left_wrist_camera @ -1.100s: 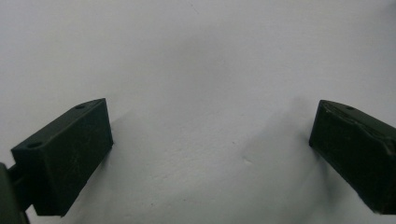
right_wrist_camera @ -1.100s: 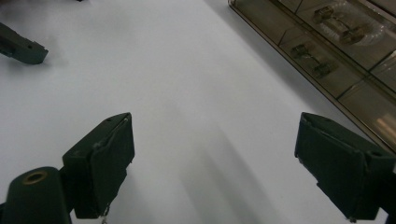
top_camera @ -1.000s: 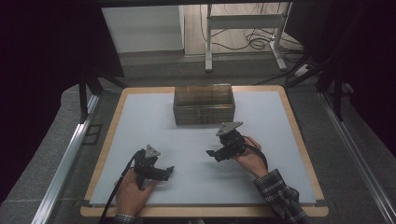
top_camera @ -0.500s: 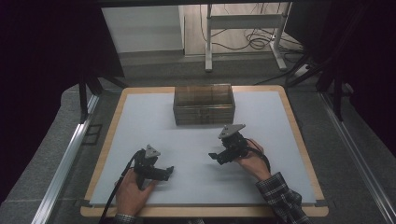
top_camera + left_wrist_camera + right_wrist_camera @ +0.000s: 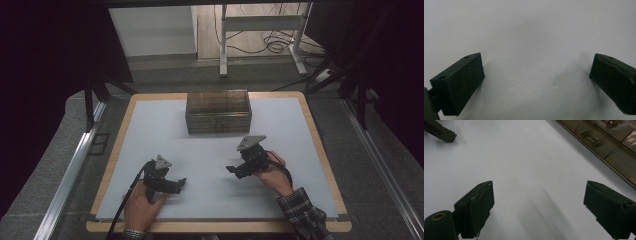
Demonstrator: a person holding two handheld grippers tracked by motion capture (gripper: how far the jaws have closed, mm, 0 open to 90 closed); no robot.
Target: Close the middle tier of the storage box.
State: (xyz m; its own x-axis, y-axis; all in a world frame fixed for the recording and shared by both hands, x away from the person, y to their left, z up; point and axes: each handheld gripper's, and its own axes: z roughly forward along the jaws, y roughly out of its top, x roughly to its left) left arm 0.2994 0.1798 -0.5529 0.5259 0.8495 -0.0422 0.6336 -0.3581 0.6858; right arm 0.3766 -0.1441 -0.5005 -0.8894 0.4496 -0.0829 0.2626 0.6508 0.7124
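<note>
My left gripper (image 5: 179, 184) rests low on the white mat (image 5: 210, 150), held by a hand at the front left, jaws pointing right. In the left gripper view the left gripper (image 5: 536, 75) is open, with bare mat between the jaws. My right gripper (image 5: 233, 170) hovers at the front right, jaws pointing left toward the other gripper. In the right gripper view the right gripper (image 5: 539, 205) is open and holds nothing. A clear brownish box (image 5: 218, 111) stands at the back middle of the mat, and the clear box (image 5: 609, 140) has small items inside.
The mat lies on a wooden-edged board (image 5: 320, 150). A jaw tip of the left gripper (image 5: 441, 131) shows far off in the right gripper view. Beyond the table are a metal stand (image 5: 260, 30) and floor cables (image 5: 280, 45).
The right gripper has drifted slightly toward the person's side of the mat. The left gripper has stayed put.
</note>
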